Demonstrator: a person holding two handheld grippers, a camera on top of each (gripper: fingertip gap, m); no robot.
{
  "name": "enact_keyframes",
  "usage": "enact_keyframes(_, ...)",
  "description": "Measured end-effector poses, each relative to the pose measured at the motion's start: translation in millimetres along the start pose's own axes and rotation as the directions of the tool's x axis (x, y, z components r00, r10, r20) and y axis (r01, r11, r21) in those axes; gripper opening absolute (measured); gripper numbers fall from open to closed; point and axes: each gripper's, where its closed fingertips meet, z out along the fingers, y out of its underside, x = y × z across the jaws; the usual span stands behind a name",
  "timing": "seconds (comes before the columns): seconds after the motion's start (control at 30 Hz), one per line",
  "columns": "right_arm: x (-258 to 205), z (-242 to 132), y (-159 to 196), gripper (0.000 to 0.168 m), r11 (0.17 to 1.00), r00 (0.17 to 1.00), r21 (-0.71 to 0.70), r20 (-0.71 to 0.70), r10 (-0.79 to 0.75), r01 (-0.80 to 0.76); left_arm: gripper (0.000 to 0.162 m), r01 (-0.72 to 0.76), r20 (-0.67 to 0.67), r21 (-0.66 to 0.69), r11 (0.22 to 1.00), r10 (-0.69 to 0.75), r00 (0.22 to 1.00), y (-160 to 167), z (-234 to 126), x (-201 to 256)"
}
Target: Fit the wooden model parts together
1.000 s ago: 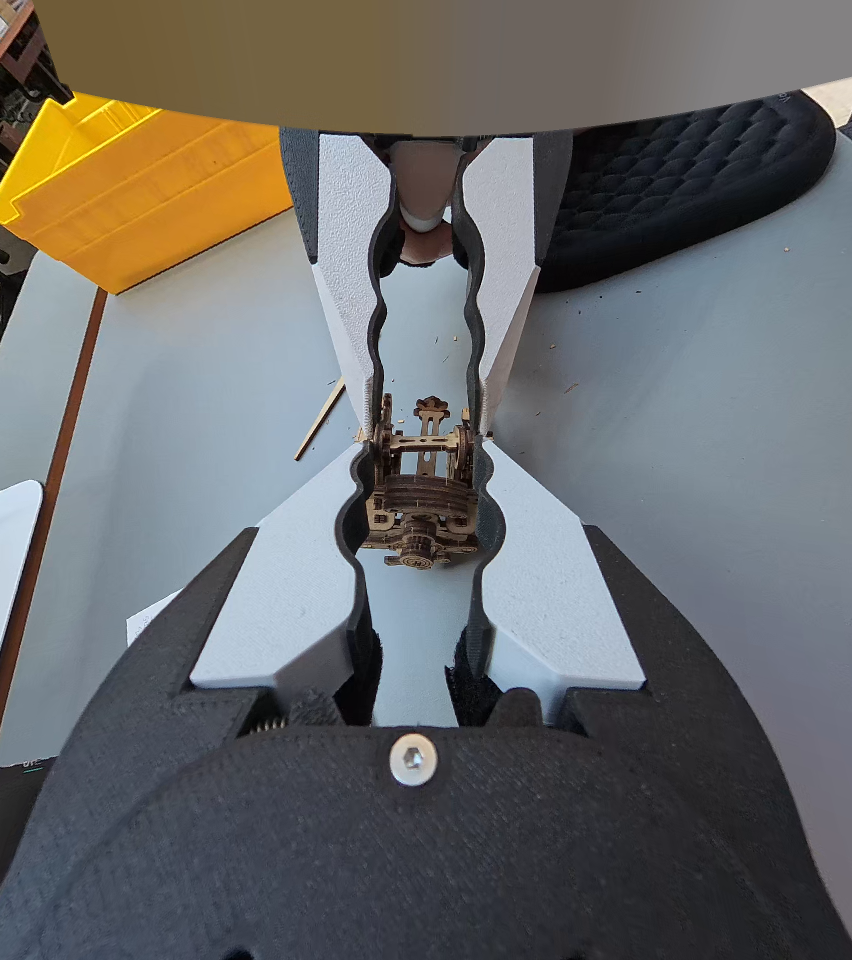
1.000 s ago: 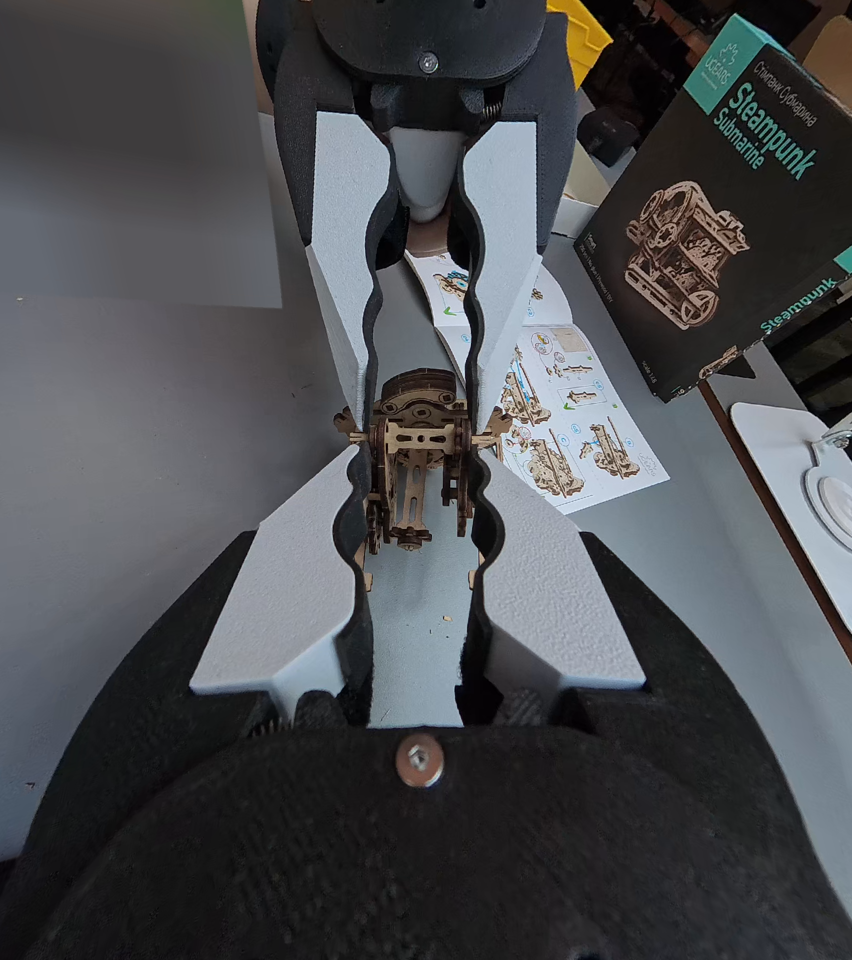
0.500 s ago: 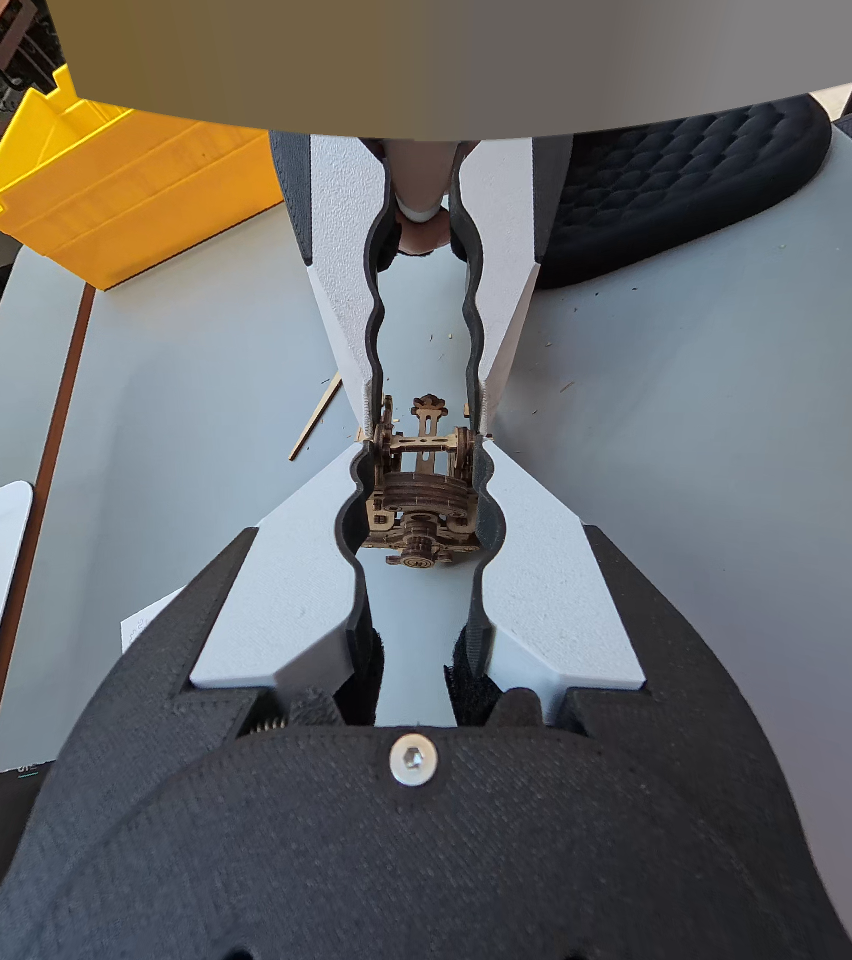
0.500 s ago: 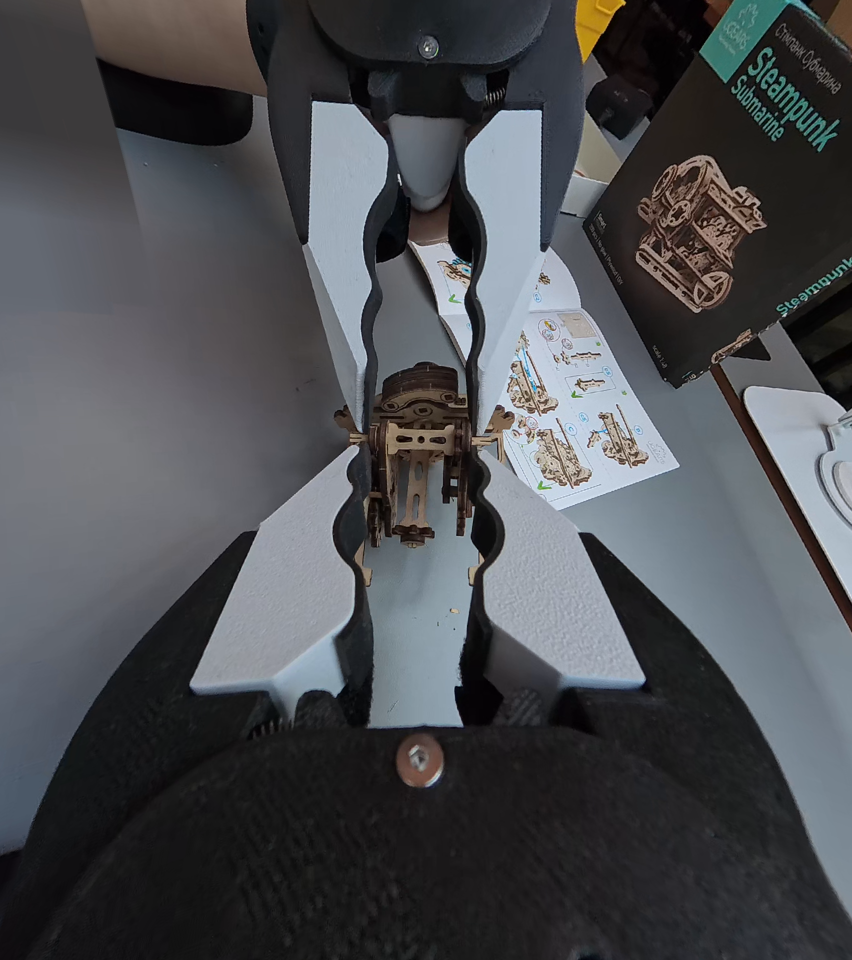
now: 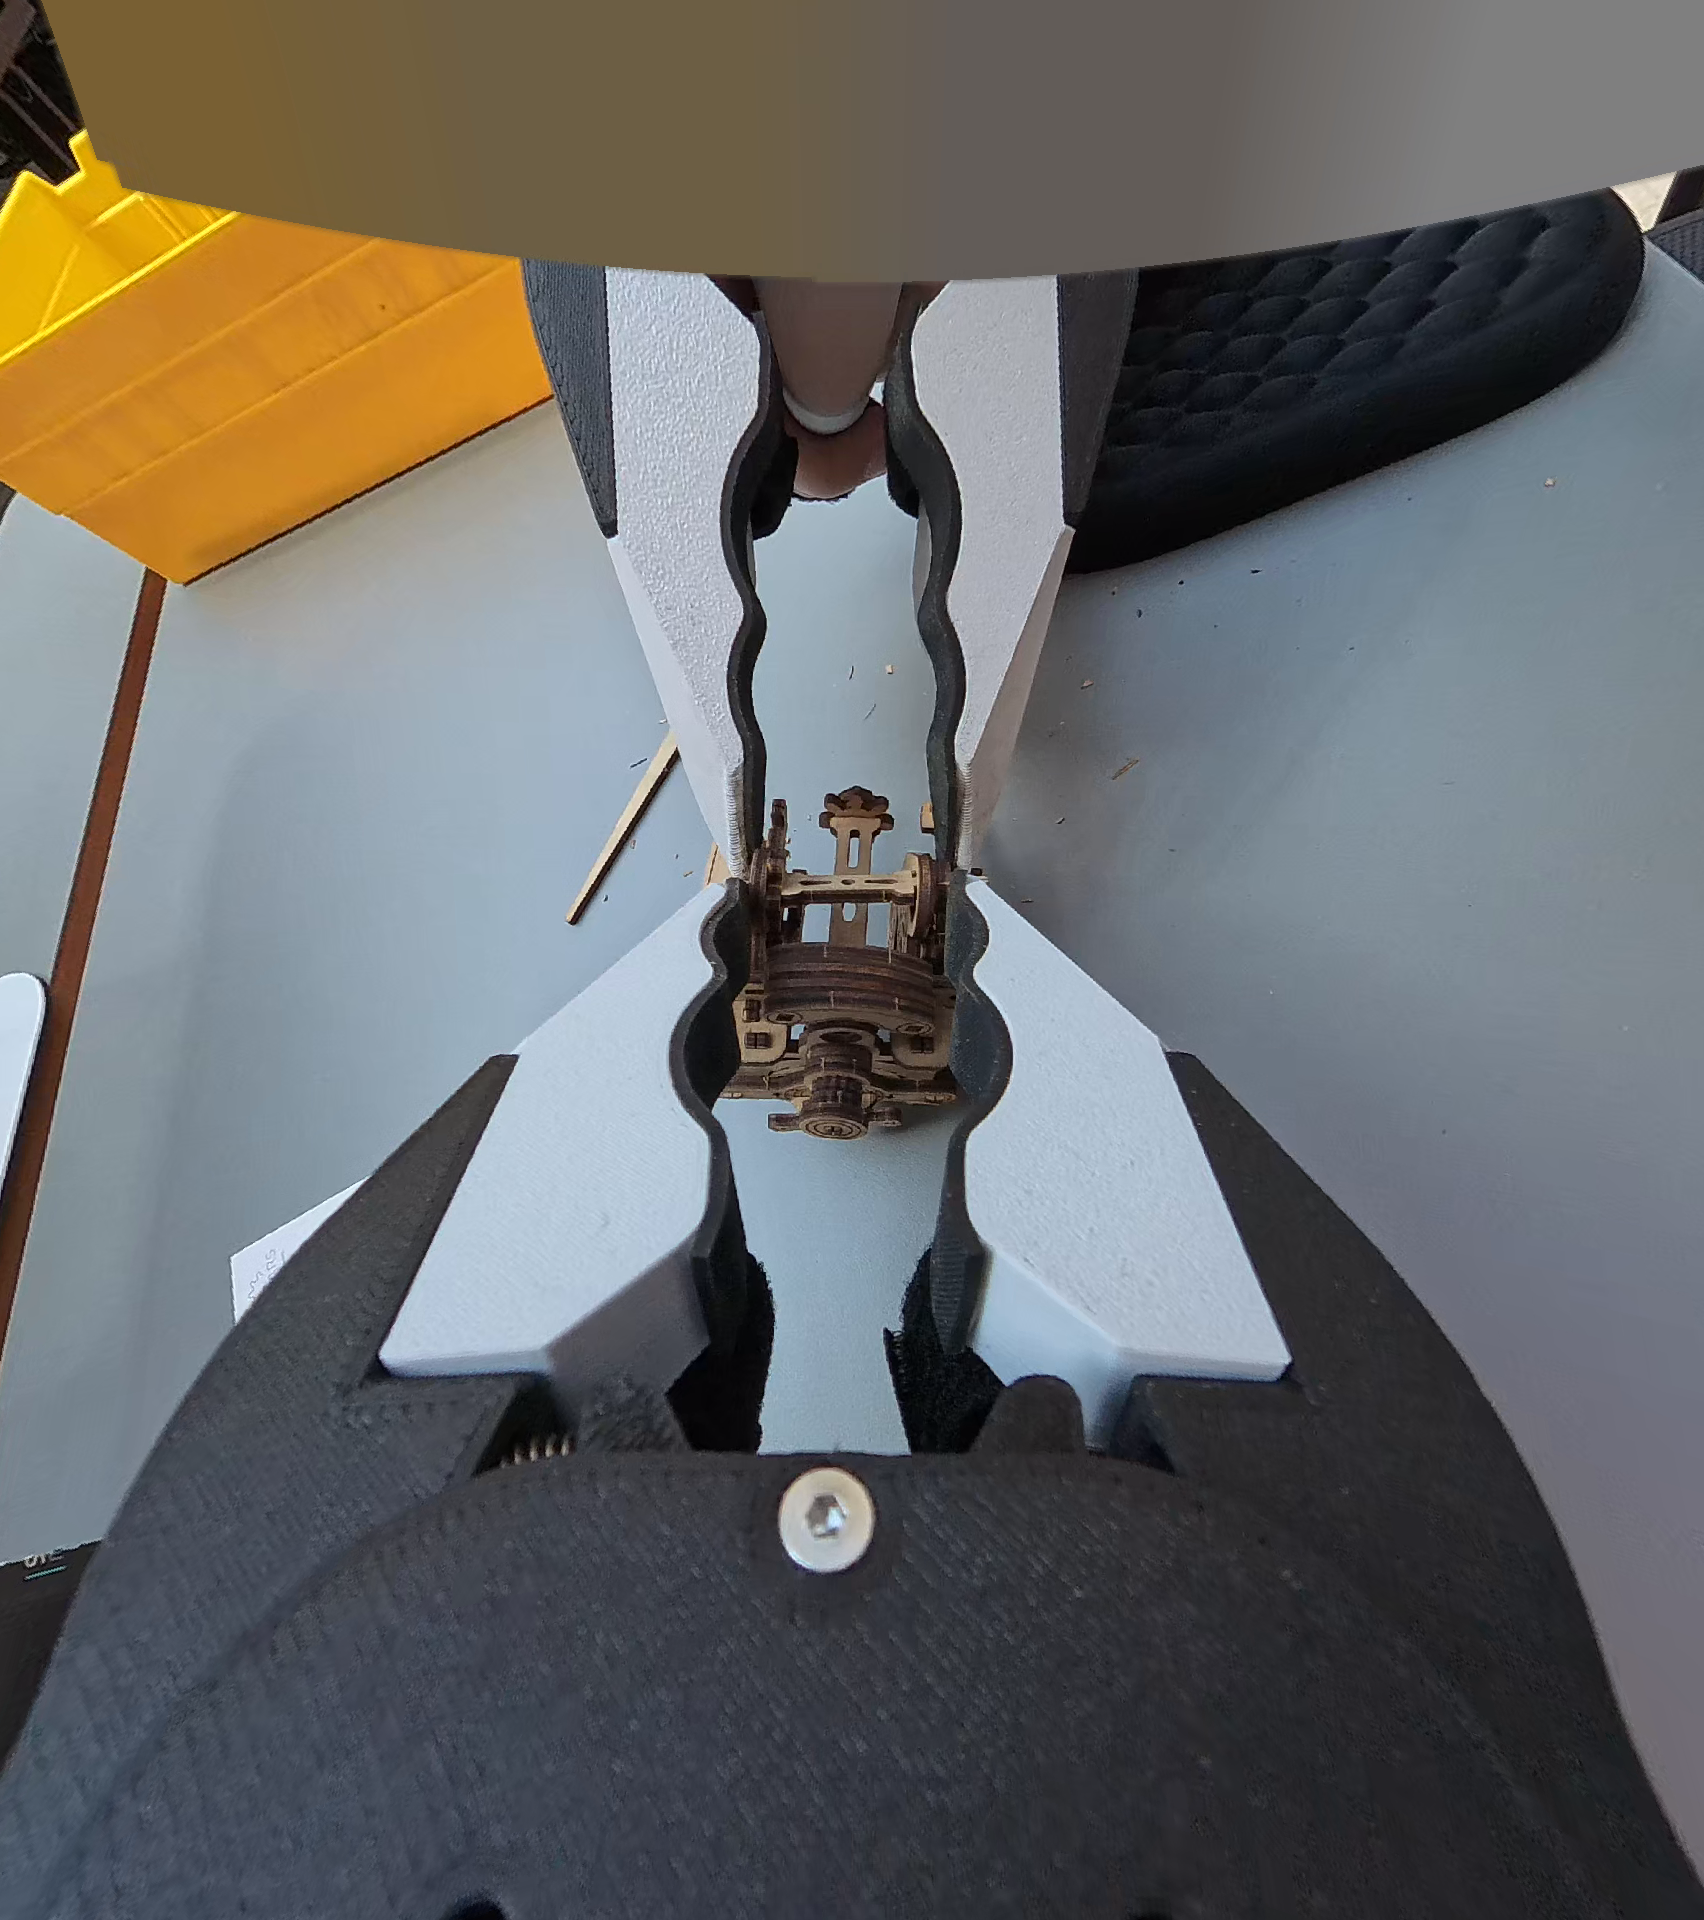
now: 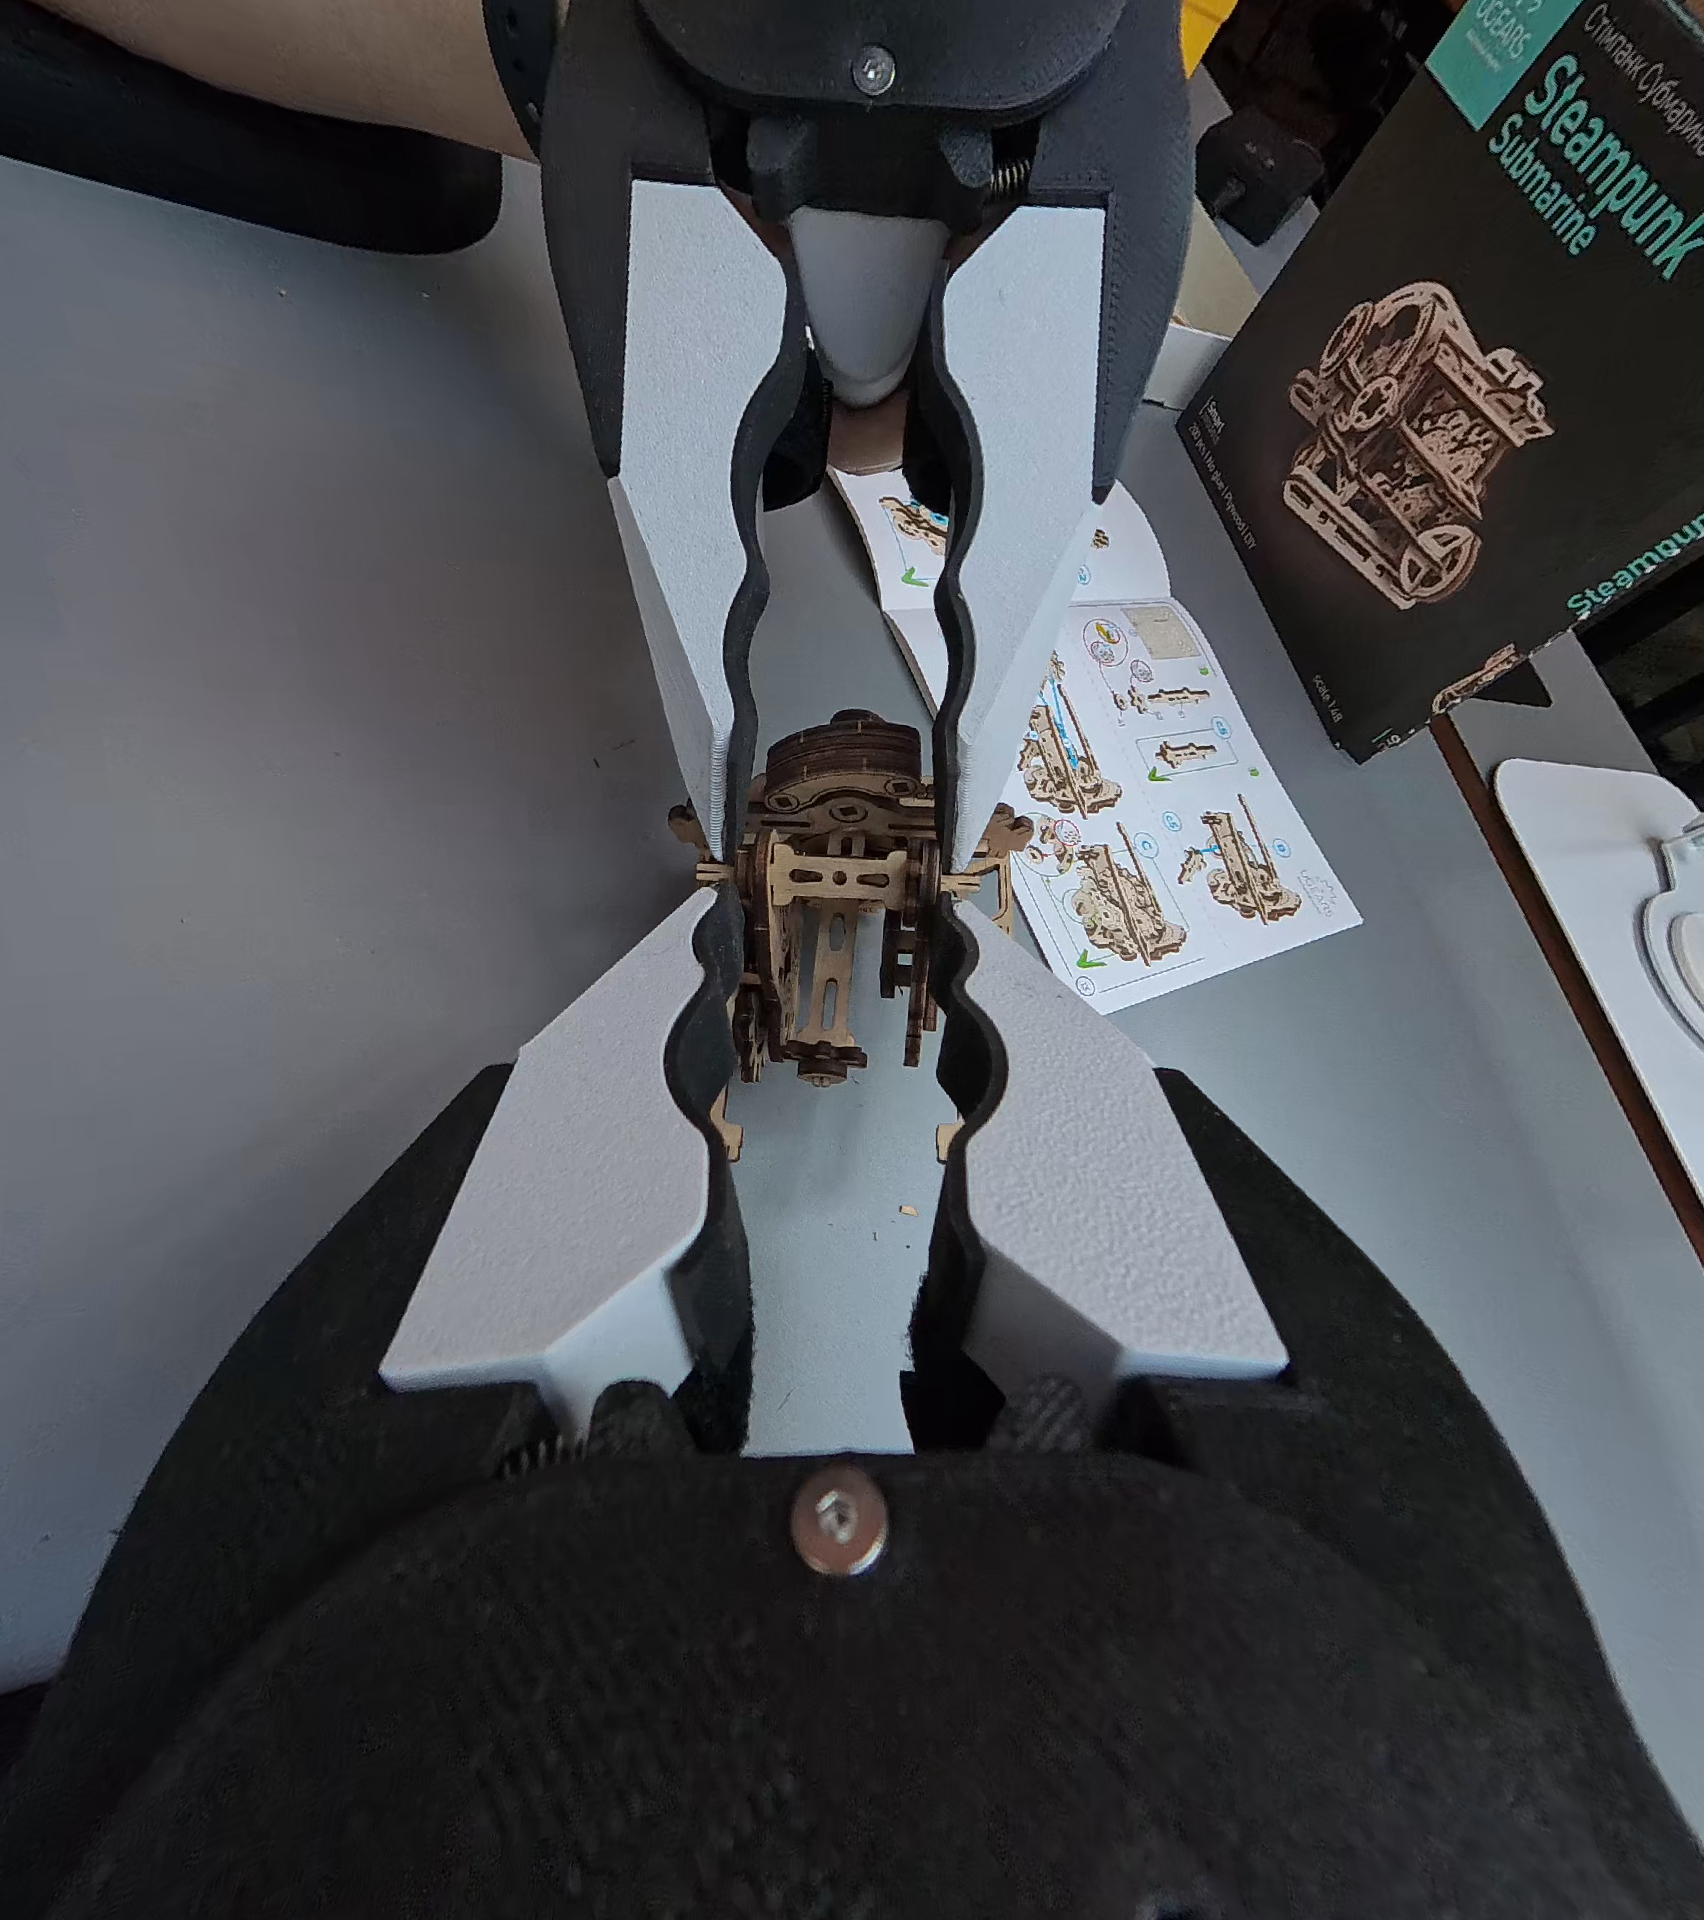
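A small wooden model (image 5: 843, 997) hangs above the grey table (image 5: 1399, 935), held from both ends. My left gripper (image 5: 843, 935) is shut on its dark round drum end with a gear. My right gripper (image 5: 848, 831) comes in from the far side, tip to tip with the left. In the right wrist view my right gripper (image 6: 832, 925) is shut on the pale frame end of the model (image 6: 827, 935). The left gripper (image 6: 837, 821) faces it there, around the drum. The two ends sit pressed together as one piece.
A yellow bin (image 5: 204, 364) and a black cushion (image 5: 1347, 364) lie at the far table edge, and a thin wooden stick (image 5: 619, 842) lies below the model. An instruction sheet (image 6: 1170, 810), a black kit box (image 6: 1502, 364) and a white stand base (image 6: 1658, 987) are to the right. Both grippers' tips are close together, under 4 cm apart. Both grippers' tips are roughly 35 cm from the white stand base (image 6: 1658, 987).
Both grippers keep their hold on the model. The pair has shifted a little over the table, so the bin, box and sheet have drifted in view.
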Motion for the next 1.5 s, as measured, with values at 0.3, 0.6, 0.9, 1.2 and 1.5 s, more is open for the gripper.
enact_keyframes(0.3,4.2,1.6,0.3,0.035,0.997,0.998,0.048,0.008,0.061,-0.061,0.031,-0.033,0.063,-0.047,0.998,0.036,0.997,8.1,-3.8,-5.5)
enact_keyframes(0.6,5.6,2.0,2.2,0.035,0.999,0.999,0.032,-0.019,0.026,-0.026,0.045,-0.04,0.063,-0.056,0.998,0.044,0.997,7.8,-0.9,-2.7)
enact_keyframes(0.9,2.8,1.3,0.9,0.035,0.999,0.999,0.016,-0.032,-0.031,0.032,0.037,-0.102,0.094,-0.05,0.994,0.106,0.99,5.5,-0.2,-3.6)
enact_keyframes(1.2,2.8,2.7,1.8,0.036,0.998,0.996,0.004,-0.057,-0.064,0.065,0.036,-0.162,0.105,-0.078,0.984,0.169,0.98,6.9,0.9,-3.6)
enact_keyframes(1.5,0.8,2.9,2.8,0.035,0.993,0.991,-0.017,-0.07,-0.114,0.113,0.036,-0.18,0.111,-0.078,0.981,0.188,0.976,7.4,2.0,-2.0)
